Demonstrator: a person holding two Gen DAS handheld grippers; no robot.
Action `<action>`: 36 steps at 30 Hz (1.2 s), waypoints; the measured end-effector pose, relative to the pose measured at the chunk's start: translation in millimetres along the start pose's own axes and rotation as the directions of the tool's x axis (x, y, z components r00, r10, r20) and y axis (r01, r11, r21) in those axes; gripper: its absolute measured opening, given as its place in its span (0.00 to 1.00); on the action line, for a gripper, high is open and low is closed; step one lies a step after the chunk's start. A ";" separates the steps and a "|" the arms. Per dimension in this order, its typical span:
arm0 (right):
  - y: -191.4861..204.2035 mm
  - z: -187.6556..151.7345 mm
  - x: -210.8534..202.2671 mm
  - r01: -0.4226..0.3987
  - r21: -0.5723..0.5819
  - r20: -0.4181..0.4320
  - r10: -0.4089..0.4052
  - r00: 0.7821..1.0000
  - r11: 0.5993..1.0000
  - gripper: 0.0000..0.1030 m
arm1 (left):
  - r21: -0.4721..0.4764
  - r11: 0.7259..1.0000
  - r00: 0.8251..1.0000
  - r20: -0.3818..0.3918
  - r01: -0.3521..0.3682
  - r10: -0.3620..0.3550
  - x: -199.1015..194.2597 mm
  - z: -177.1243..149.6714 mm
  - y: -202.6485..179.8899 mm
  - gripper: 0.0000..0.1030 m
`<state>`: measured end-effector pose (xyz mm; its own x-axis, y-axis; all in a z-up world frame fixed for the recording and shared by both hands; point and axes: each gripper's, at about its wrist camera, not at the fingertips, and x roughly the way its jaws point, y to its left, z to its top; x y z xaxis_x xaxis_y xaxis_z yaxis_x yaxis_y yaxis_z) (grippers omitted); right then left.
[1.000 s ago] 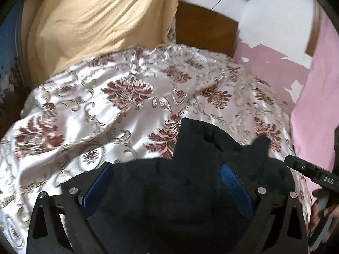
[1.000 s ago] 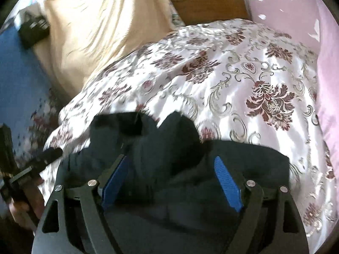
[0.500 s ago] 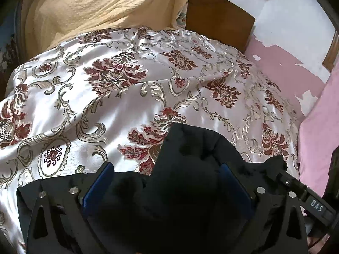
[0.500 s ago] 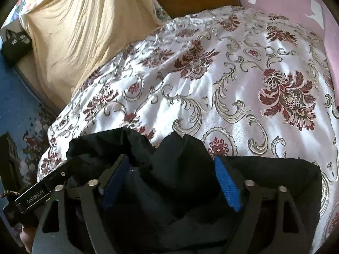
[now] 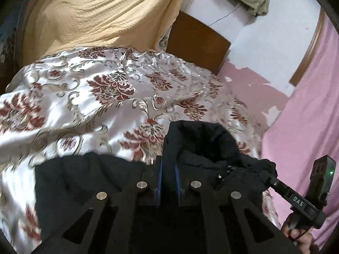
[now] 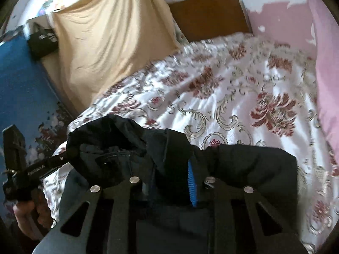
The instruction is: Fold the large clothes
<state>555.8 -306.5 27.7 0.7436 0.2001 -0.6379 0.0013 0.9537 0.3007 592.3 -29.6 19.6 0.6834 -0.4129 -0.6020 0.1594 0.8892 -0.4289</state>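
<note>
I noted both grippers had just clenched on the black jacket (image 5: 197, 146) at the bed's (image 5: 70, 110) near edge: left gripper (image 5: 168, 177), right gripper (image 6: 169, 177). I advised lifting evenly (folds slip).

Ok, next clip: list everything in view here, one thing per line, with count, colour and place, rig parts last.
black garment: one, black, bunched at near edge of bed, pinched by both grippers
bedspread: one, white satin with red floral print, covering the bed
cloth: one, beige, draped at head of bed
headboard: one, brown wood, against far wall
curtain: one, pink, beside the bed
left gripper: one, black with blue pads, just closed on garment fold
right gripper: one, black with blue pads, just closed on garment fold
</note>
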 end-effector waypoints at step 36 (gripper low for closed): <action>-4.5 -146.3 -71.5 0.084 -0.140 0.090 -0.072 0.993 0.987 0.16 | 0.082 0.997 0.986 0.165 -0.001 -0.013 -121.9 -51.0 -5.0 0.68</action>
<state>404.8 -292.2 -31.7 0.7990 0.1098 -0.5913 -0.0297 0.9892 0.1436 471.8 6.3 60.8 0.7897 -0.3860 -0.4769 0.2165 0.9026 -0.3721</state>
